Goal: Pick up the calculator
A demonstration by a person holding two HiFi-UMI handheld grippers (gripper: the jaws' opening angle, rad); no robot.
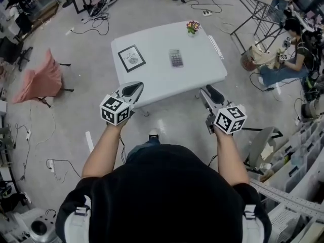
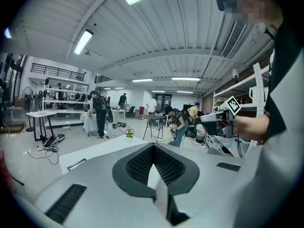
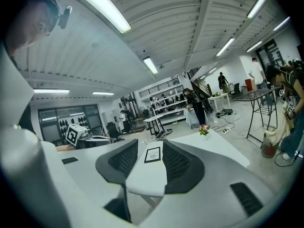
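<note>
**Head view.** Both grippers are short of the near edge of the table (image 1: 152,80). The calculator (image 1: 175,57) lies flat on the tabletop, well ahead of both. It is forward and to the right of the left gripper (image 1: 132,88), and forward and to the left of the right gripper (image 1: 212,94). A framed card (image 1: 131,58) lies straight ahead of the left gripper. A small flower pot (image 1: 192,27) stands beyond the calculator at the far edge.

**Left gripper view.** The jaws are pressed together at the tips with nothing between them. The calculator does not show and is probably hidden behind the jaw body.
- Risk: a gripper arriving in this state could only push the calculator across the smooth top.
- Risk: its line of travel favours the framed card, so the wrong item could be struck or taken.

**Right gripper view.** The jaws stand spread and empty. The framed card, not the calculator, shows through the gap.
- Risk: if the reach goes ahead on this heading, the jaws would miss the calculator, passing to its left.
- Risk: the calculator is thin and flat. A near-level approach could ride a jaw over it or slide it toward the flower pot.
- Risk: both grippers converging on one small item could foul each other.

**Judgement.** The approach is not complete and no contact has been made.
</note>
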